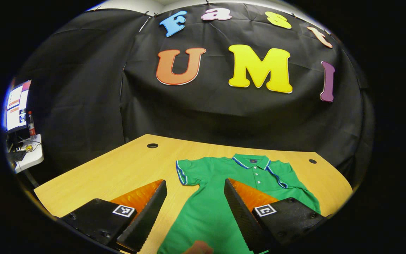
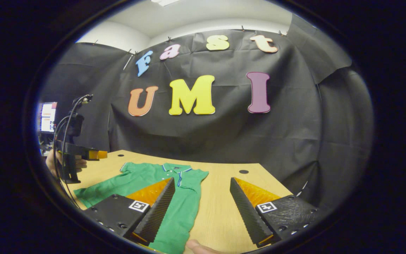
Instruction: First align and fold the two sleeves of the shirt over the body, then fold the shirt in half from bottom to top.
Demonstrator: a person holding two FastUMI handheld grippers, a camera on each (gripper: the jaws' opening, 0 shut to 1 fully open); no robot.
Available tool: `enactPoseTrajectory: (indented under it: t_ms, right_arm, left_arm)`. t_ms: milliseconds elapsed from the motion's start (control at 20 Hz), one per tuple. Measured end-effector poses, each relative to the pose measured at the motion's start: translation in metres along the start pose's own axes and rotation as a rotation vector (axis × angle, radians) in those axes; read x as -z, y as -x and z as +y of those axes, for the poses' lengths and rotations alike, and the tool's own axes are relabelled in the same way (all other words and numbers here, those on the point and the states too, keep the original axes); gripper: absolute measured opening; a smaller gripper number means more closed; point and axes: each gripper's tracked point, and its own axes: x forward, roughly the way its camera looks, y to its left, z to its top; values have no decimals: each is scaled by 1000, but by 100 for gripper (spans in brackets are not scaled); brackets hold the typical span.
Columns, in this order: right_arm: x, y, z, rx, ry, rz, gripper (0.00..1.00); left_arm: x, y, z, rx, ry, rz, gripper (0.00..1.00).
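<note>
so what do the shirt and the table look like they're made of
The shirt looks like soft matte knit fabric, probably cotton or a blend: it lies limp with gentle folds, and has a ribbed striped collar and sleeve cuffs. The table looks like light wood-grain laminate or veneer, smooth with a slight sheen; solid wood cannot be ruled out.

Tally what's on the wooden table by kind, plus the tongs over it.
Green polo shirt: 1
Cable holes in the table: 2
Tongs, both open: 2, left tongs, right tongs
Total: 5
</note>
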Motion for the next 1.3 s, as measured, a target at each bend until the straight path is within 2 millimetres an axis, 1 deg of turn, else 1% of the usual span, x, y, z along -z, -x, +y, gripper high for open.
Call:
enactPoseTrajectory:
  t_ms: [100, 150, 200, 300, 400, 450, 550, 650, 800, 900, 1000, 1050, 1100, 1150, 1250, 1300]
  right_arm:
    - [8, -10, 5, -11, 12, 18, 95]
    - [10, -14, 9, -15, 20, 22, 96]
    - [11, -18, 11, -16, 30, 25, 94]
    - [12, -23, 18, -25, 48, 24, 94]
    - [12, -27, 28, -42, 48, 18, 95]
    - [16, -29, 32, -49, 51, 20, 95]
    - [21, -33, 36, -62, 70, 29, 95]
    - [26, -36, 38, -68, 78, 32, 95]
    - [33, -38, 41, -84, 59, 39, 96]
    - [32, -39, 44, -104, 40, 39, 95]
    - [30, -38, 45, -118, 28, 33, 95]
    - [30, -38, 47, -121, 30, 29, 95]
    - [30, -39, 46, -120, 35, 25, 95]
    - [30, -40, 45, -116, 40, 23, 95]
    - [33, -41, 44, -109, 39, 30, 96]
    - [35, -42, 43, -108, 32, 38, 95]
  left_arm:
    - [0, -43, 14, -20, 17, 40, 100]
    - [5, -69, 22, -37, 37, 71, 100]
    - [10, -92, 30, -50, 51, 100, 100]
    - [20, -134, 49, -91, 67, 158, 100]
    - [24, -165, 49, -75, 137, 193, 100]
    - [29, -177, 50, -75, 159, 219, 100]
    - [43, -194, 56, -93, 131, 268, 100]
    - [58, -205, 54, -89, 89, 316, 100]
    - [82, -211, 45, -72, 61, 391, 100]
    - [80, -218, 50, -96, 28, 373, 100]
    - [79, -219, 45, -79, 9, 370, 92]
    - [78, -220, 41, -59, -8, 370, 77]
    - [78, -225, 34, -26, -23, 368, 70]
    - [77, -226, 33, -10, -41, 367, 41]
    - [75, -230, 29, 8, -69, 364, 14]
    - [74, -231, 26, 11, -72, 363, 11]
